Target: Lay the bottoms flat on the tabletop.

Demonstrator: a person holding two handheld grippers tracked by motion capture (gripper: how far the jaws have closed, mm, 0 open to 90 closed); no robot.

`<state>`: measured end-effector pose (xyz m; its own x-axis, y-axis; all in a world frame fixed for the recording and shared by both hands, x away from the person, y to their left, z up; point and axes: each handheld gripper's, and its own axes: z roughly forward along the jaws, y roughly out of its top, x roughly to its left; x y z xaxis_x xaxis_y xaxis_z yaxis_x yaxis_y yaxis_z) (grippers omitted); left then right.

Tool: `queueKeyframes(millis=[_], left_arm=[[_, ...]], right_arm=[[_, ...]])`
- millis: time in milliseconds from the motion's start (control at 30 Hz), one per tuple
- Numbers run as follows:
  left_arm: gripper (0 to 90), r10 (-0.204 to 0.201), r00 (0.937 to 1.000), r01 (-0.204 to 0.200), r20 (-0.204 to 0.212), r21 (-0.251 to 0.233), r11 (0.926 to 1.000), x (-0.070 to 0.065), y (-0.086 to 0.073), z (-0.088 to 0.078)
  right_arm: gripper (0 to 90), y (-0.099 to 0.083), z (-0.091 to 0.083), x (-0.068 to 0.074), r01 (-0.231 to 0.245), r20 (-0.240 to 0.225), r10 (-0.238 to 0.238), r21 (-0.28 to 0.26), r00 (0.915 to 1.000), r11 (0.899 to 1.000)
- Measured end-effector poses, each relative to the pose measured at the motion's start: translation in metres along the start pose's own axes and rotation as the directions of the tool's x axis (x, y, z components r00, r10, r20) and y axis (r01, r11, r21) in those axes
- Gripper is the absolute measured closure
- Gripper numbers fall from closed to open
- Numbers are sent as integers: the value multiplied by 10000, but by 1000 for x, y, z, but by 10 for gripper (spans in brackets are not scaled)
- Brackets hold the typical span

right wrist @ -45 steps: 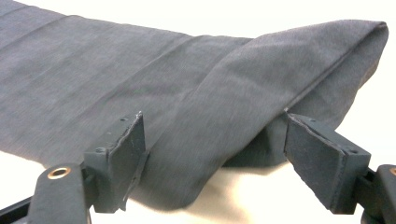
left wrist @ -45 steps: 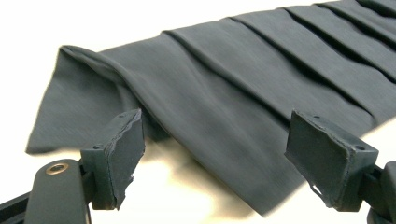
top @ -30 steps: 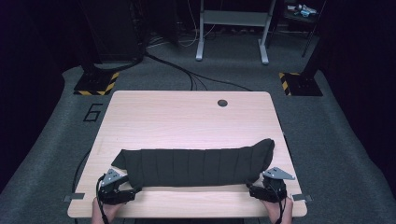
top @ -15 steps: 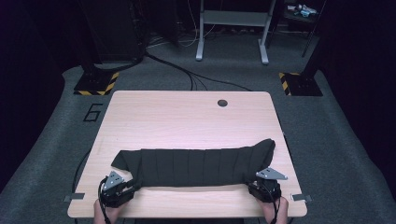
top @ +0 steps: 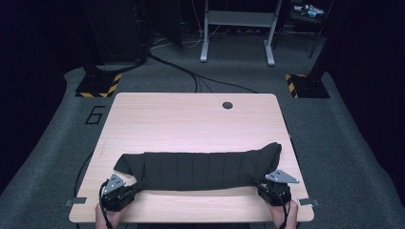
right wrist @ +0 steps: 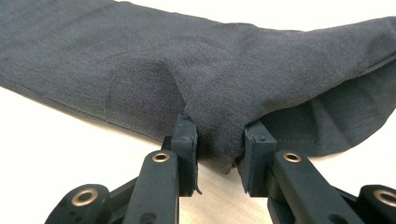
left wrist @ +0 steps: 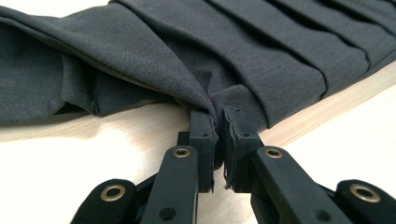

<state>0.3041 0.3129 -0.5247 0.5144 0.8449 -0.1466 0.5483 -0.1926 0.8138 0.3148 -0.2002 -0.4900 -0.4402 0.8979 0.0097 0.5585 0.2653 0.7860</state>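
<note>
A long dark grey pleated cloth (top: 200, 169) lies crosswise on the near half of the light wooden table (top: 191, 119). My left gripper (top: 133, 186) sits at the cloth's left end. In the left gripper view its jaws have just been closing and are shut (left wrist: 218, 119) on a pinched fold of the cloth (left wrist: 257, 56). At the right end is my right gripper (top: 262, 183). Its jaws have just been closing too, and they clamp (right wrist: 217, 140) a thicker bunch of the cloth (right wrist: 187, 60). A hand holds each gripper at the table's front edge.
A round cable hole (top: 227, 105) is near the table's far edge. Beyond the table are a white desk frame (top: 236, 28), floor cables (top: 200, 81) and two black bases with yellow-striped tape (top: 98, 86) (top: 305, 86). Dark carpet surrounds the table.
Both grippers' jaws have narrowed onto the cloth ends. The hands and the cloth have hardly shifted.
</note>
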Motion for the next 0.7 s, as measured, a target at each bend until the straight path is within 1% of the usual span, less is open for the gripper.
queueKeyframes(millis=[33,67,167,233,300,367,400,433,467,500,533,700], left_arm=[[831,3,10000,-3,32,23,10000,1,1,-1],[831,-53,9999,53,117,25,10000,1,2,-2],[834,0,9999,1,135,-34,10000,1,5,-5],[837,75,9999,-74,139,-78,9999,1,9,-7],[838,69,9999,-67,140,-147,9999,2,13,-7],[839,154,9998,-152,81,-215,9997,2,16,-8],[840,220,9997,-219,107,-135,9997,2,18,-9],[840,231,9997,-229,86,-195,9995,2,20,-9],[840,325,9994,-324,84,-157,9994,3,21,-9],[841,322,9995,-321,79,-132,9994,3,23,-10],[841,344,9994,-342,73,-260,9991,3,25,-10],[843,434,9990,-431,99,-285,9987,4,35,-12]], right_arm=[[709,1,-1,0,28,9,-28,-55,10000,10000],[710,3,-2,0,-45,-44,44,-45,10000,10000],[711,6,-4,-1,-87,-54,86,-133,9999,9999],[712,9,-5,-1,-29,-55,28,-157,10000,9999],[713,12,-6,-2,22,-59,-24,-220,10000,9998],[714,15,-8,-3,25,-57,-27,-268,10000,9996],[714,16,-8,-3,-21,-81,19,-277,10000,9996],[715,18,-9,-3,0,-107,-2,-233,9999,9997],[715,19,-9,-3,-14,-108,10,-326,9999,9995],[716,20,-9,-4,19,-121,-23,-345,9999,9994],[717,22,-10,-4,-27,-126,22,-345,9999,9994],[721,32,-13,-6,-44,-174,35,-502,9998,9987]])
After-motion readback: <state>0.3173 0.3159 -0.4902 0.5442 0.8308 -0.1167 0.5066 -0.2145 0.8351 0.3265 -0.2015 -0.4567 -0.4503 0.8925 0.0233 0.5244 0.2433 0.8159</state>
